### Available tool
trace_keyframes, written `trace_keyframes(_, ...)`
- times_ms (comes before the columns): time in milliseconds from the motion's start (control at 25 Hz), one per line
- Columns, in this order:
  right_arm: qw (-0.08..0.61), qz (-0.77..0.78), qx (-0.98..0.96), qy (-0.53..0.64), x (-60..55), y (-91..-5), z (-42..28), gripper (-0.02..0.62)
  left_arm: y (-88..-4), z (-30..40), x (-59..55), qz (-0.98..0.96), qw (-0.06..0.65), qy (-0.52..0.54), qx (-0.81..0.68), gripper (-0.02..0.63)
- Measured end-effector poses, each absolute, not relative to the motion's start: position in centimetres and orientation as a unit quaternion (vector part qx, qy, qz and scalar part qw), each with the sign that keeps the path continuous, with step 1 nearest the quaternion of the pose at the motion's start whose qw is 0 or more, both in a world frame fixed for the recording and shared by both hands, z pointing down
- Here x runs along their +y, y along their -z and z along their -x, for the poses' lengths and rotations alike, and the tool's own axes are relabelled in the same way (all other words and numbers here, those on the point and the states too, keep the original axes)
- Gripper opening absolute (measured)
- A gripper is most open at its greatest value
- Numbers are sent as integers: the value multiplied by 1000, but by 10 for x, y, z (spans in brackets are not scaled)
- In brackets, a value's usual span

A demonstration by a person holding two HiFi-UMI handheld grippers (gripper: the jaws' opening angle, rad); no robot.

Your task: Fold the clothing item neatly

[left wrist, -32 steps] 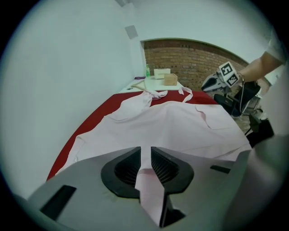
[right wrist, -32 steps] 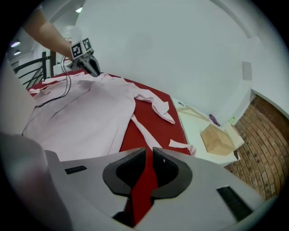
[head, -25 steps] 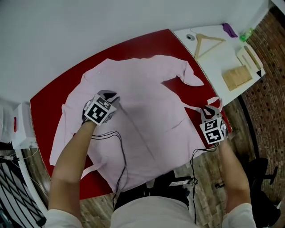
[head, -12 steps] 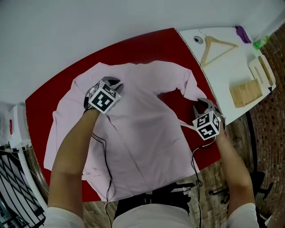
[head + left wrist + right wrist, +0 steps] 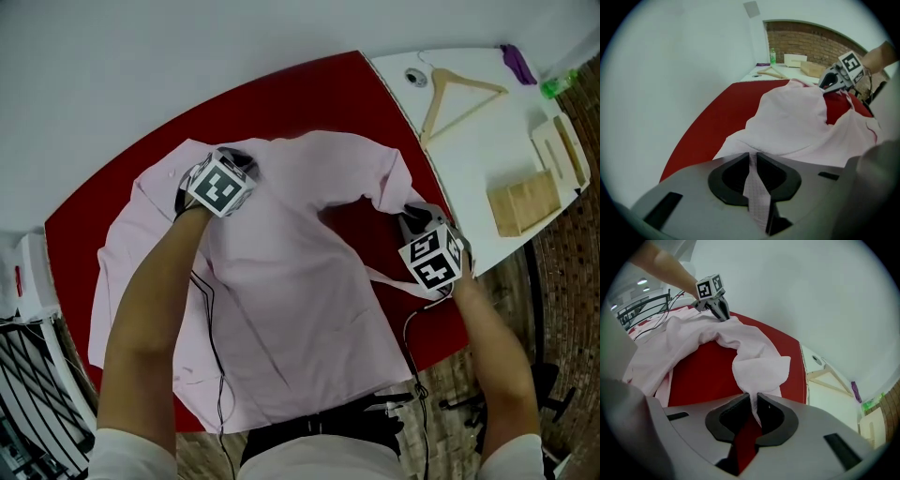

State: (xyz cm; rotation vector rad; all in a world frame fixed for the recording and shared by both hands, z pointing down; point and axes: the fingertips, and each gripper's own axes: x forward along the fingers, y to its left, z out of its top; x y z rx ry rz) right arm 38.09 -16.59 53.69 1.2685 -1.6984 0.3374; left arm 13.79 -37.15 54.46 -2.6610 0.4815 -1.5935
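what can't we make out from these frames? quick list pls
- Head view: jaws of the left hand-held gripper, hidden under its marker cube; which part of the pink shirt it pinches is unclear.
- Head view: shirt fabric under the left forearm, covered by it.
- Head view: purple item on the white table, too small to identify.
- Left gripper view: green bottle, too small for its label.

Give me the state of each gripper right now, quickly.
Left gripper: closed on the pink shirt.
Right gripper: jaws have just been closing; the same shirt is pinched between them.
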Motion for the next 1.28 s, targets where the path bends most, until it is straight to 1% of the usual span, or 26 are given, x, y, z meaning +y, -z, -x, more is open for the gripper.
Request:
trace_keyframes(80, 476, -518, -698, -135, -166, -535, -382, 44, -546, -141, -375, 848, -16, 506, 155, 51)
trace_keyframes(200, 463, -529, -699, -133, -168, -529, -390, 38, -543, -147, -383, 849, -33, 500, 166, 51)
trace_keyframes(640, 426, -564, -689, -161, -172, -520, -423, 37, -542, -155, -402, 851, -46, 486, 194, 52)
trace_keyframes(880, 417, -572, -687, -164, -175, -516, -427, 35, -540, -156, -408, 851, -46, 479, 209, 77)
trace_keyframes(1040, 405, -575, -690, -168, -178, -513, -425, 35, -535, -154, -403, 857, -58, 474, 196, 78)
trace_keyframes(1160, 396, -577, -694, -168, -179, -508, -424, 35, -523, -156, -391, 865, -46, 471, 168, 93)
trace_keyframes(1280, 384, -580, -697, -172, -178, -504, -424, 35, -509, -165, -376, 870, -3, 475, 132, 94)
